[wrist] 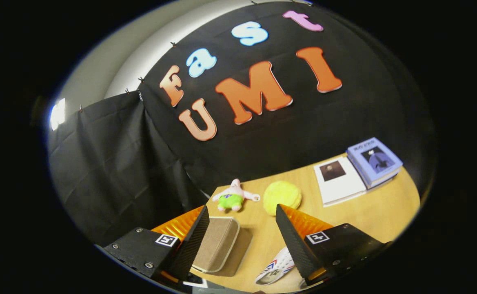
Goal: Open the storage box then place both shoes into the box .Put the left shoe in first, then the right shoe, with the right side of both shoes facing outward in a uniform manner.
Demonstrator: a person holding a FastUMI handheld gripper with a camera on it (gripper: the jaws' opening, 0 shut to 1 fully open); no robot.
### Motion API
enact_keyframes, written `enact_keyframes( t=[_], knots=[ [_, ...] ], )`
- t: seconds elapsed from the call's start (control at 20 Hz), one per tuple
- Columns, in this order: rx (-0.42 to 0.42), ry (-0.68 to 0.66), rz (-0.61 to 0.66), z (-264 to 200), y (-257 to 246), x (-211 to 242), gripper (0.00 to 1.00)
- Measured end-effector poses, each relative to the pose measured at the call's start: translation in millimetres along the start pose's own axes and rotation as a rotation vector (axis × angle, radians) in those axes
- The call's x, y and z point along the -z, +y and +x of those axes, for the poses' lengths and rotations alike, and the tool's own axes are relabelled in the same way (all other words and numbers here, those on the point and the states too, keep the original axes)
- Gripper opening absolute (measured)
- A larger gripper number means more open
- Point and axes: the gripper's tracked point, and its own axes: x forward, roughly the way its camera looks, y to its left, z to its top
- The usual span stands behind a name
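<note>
Storage box (218,244), a tan fabric case with a pale rim, lies closed on the wooden table (385,212) between the fingers and close against the left one, while a white shoe (277,267) with red and blue stripes sits low beside the right finger. The gripper (242,239) hovers above the table, tilted, its fingers spread wide and holding nothing. Opening comes first, so it probably needs to descend squarely and catch the lid's edge without nudging the shoe.

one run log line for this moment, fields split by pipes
gripper: open, holding nothing | storage box: closed, between fingers | shoe: on table by right finger | stage: box not yet opened
</note>
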Motion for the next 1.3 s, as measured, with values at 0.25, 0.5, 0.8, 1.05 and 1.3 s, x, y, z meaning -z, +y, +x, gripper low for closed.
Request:
enact_keyframes(
  t=[0.25,0.5,0.8,1.05,1.3],
  knots=[
    [-0.098,0.282,0.12,39,23,87,0.98],
    [-0.156,0.502,0.18,68,40,158,0.98],
    [-0.188,0.598,0.258,94,52,199,0.98],
    [-0.213,0.624,0.34,114,53,215,0.98],
    [-0.252,0.622,0.429,124,56,225,0.97]
  ],
)
